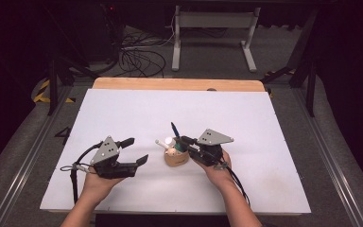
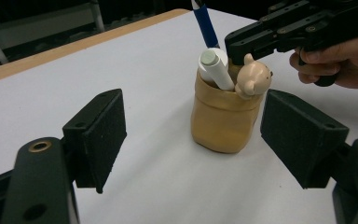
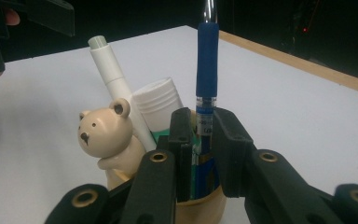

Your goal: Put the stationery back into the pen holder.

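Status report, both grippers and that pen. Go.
Right gripper shut on blue-grip pen standing in tan pouch holder. Left gripper open, beside holder. Nothing blocking.

Looks like a lab / recording rig, not a home. White bench [image 1: 137, 109] w/ wood edge sits in a dark room on grey carpet. Black cables [image 1: 139, 59] tangled on floor at 11 o'clock, white metal stand [image 1: 213, 35] at 12, yellow-black hazard tape [image 1: 42, 92] at 9–10, metal floor rails [image 1: 333, 165] both sides.
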Demonstrator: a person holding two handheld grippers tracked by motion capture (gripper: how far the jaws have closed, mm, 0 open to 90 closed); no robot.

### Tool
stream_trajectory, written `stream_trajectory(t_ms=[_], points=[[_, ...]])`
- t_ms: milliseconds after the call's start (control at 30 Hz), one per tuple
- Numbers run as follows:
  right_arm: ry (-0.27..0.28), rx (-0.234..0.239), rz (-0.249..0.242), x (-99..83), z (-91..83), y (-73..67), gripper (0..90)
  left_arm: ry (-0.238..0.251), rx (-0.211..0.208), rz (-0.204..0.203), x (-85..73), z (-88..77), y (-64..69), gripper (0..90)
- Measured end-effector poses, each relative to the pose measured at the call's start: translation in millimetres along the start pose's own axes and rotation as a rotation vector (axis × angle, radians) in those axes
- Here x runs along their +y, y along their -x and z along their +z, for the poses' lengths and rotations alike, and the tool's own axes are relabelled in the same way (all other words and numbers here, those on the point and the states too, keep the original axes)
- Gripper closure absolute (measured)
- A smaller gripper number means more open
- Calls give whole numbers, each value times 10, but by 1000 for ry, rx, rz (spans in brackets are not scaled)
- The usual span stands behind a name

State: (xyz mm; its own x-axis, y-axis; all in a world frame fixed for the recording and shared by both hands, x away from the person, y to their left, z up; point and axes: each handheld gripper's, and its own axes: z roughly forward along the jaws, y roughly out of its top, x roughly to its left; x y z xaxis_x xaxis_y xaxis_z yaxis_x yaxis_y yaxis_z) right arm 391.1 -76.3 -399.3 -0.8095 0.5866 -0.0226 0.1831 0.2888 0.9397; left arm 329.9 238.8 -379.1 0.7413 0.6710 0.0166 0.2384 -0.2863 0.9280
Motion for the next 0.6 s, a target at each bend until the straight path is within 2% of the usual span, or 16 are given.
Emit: stream_trajectory(t_ms=[100,400,600], points=[[-11,1,-4,-18,25,-10,779,-1,1,1,2,-3,0,230],[10,-1,1,-6,-1,-1,759,0,6,3,1,-5,-7,229],[28,2,12,-5,-15,9,712,3,9,3,3,-12,-11,227]])
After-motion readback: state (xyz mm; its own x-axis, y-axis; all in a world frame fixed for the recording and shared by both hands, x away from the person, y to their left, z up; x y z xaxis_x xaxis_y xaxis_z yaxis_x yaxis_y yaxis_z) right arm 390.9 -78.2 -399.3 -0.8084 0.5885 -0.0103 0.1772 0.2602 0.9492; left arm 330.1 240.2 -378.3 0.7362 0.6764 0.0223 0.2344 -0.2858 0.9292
